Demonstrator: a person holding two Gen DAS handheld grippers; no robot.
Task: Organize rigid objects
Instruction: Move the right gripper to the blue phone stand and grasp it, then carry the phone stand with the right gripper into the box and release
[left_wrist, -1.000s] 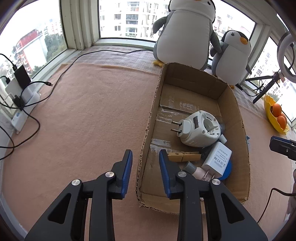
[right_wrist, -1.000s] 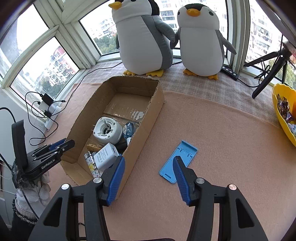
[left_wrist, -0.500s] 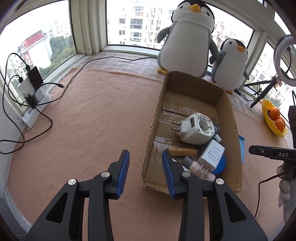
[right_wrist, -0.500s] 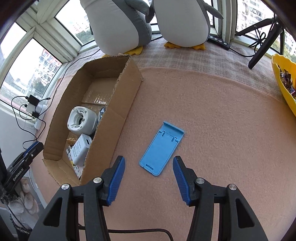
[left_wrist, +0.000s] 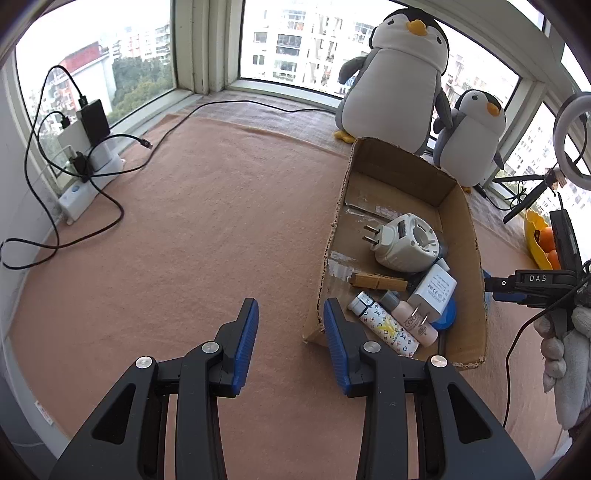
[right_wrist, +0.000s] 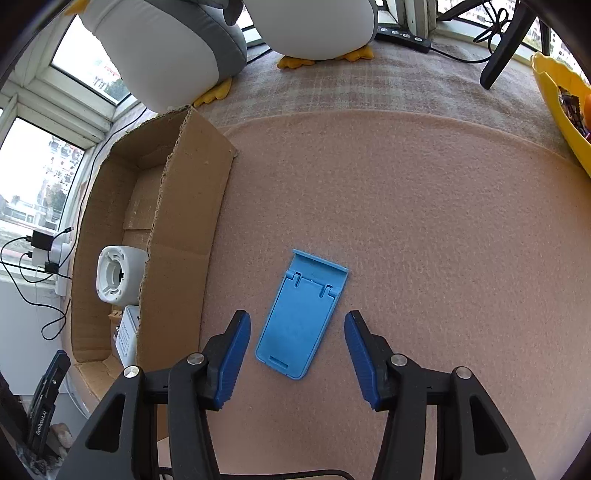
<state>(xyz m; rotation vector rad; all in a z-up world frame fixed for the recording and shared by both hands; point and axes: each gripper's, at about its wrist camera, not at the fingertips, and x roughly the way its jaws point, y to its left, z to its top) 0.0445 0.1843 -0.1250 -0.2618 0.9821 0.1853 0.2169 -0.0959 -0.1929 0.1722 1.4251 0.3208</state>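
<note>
A blue plastic phone stand (right_wrist: 303, 314) lies flat on the pink felt, right of the cardboard box (right_wrist: 184, 229). My right gripper (right_wrist: 297, 349) is open and empty, its fingers either side of the stand's near end. In the left wrist view the box (left_wrist: 476, 258) holds a white plug adapter (left_wrist: 404, 242), a white charger (left_wrist: 434, 286), a wooden clothespin (left_wrist: 376, 282), two small bottles (left_wrist: 388, 328) and a blue disc (left_wrist: 445, 317). My left gripper (left_wrist: 290, 332) is open and empty, at the box's near left corner.
Two plush penguins (left_wrist: 399, 81) stand behind the box. A power strip with cables (left_wrist: 88, 162) lies at the left window. A yellow bowl with oranges (left_wrist: 539, 240) and a tripod (right_wrist: 506, 48) are at the right.
My right gripper has moved forward and down over the blue stand, which now lies between its fingers. My left gripper has drawn back and left from the box.
</note>
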